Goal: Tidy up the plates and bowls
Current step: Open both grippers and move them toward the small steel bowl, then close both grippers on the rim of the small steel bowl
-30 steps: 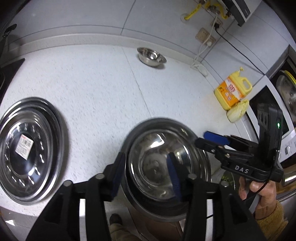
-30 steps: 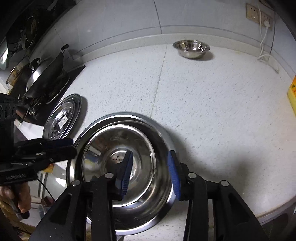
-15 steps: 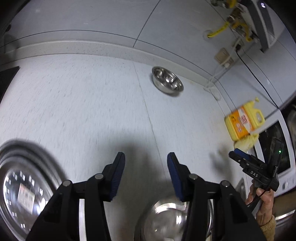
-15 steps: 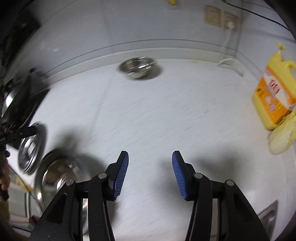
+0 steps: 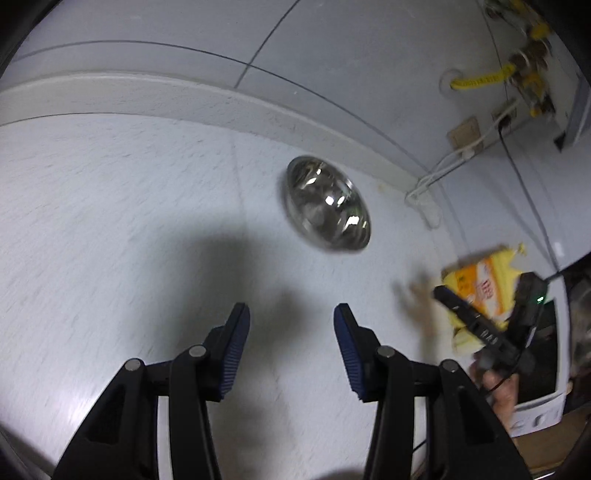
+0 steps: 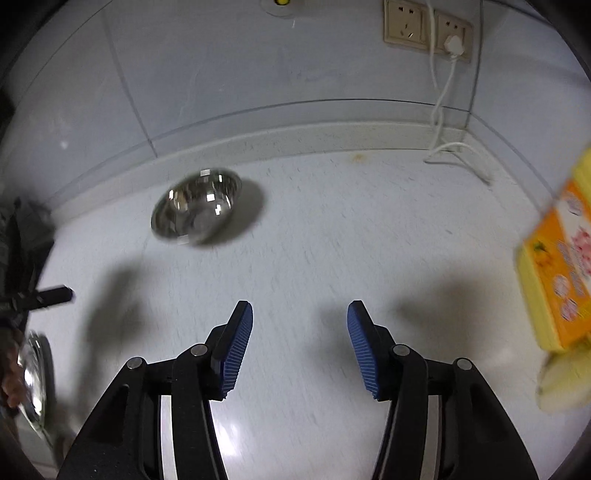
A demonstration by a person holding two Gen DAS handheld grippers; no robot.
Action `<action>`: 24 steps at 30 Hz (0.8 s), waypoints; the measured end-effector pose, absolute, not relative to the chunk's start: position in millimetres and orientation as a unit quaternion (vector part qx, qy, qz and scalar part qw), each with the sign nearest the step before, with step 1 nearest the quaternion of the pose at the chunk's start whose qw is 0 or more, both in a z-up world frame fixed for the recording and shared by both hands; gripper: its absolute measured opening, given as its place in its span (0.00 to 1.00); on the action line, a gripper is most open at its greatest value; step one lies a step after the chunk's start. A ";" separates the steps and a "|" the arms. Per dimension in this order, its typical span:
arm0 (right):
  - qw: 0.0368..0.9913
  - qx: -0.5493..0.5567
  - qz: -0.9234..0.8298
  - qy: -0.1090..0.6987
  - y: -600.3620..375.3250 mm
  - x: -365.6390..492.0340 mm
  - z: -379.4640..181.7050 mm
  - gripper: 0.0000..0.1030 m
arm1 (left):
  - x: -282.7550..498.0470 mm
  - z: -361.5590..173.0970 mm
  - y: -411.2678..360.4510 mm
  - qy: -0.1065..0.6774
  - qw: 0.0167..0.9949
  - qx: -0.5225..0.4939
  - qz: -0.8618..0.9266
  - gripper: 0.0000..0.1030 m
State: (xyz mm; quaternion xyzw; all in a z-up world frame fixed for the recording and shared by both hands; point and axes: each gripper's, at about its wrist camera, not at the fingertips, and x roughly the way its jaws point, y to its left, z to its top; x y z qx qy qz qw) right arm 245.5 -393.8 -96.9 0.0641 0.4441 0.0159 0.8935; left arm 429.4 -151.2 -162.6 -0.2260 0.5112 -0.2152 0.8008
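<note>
The left gripper is held above the white countertop, its two blue-padded fingers spread apart with nothing between them. The right gripper has the same pose: released, fingers wide, only bare counter in the gap. Both point toward the back wall.

The small steel bowl stands on the counter ahead of the left claw, a little to its right and well apart from the fingertips, near the raised edge of the wall. In the right wrist view the same bowl lies ahead and to the left of the claw, also well apart. It is blurred in both views.

The left wrist view shows the right gripper from outside, at the far right, held by a hand in front of a yellow detergent bottle; it also shows a yellow hose on the wall. The right wrist view shows instead the double wall socket with a white cable that hangs down to the counter, and at the left edge a shiny steel plate, partly cut off, beside a dark blurred gripper tip. The detergent bottle is to the right of the right claw.

Nothing stands between either claw and the bowl; only shadows fall on the counter there.
</note>
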 end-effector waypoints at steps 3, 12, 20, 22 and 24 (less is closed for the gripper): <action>0.891 0.090 0.042 0.442 -391.3 270.0 -104.6 0.47 | 456.8 -171.5 -157.3 0.508 0.799 -0.240 -0.215 0.44; 0.883 0.106 0.077 0.450 -366.1 322.1 -131.7 0.47 | 515.9 -199.6 -184.3 0.521 0.797 -0.229 -0.203 0.44; 0.877 0.108 0.092 0.458 -349.7 343.6 -150.8 0.39 | 540.7 -214.2 -199.5 0.533 0.789 -0.230 -0.202 0.44; 0.876 0.111 0.103 0.458 -348.3 345.5 -151.5 0.29 | 543.1 -217.0 -204.7 0.539 0.784 -0.233 -0.201 0.44; 0.876 0.102 0.112 0.459 -344.4 344.1 -150.7 0.22 | 544.3 -218.3 -207.7 0.541 0.782 -0.232 -0.205 0.42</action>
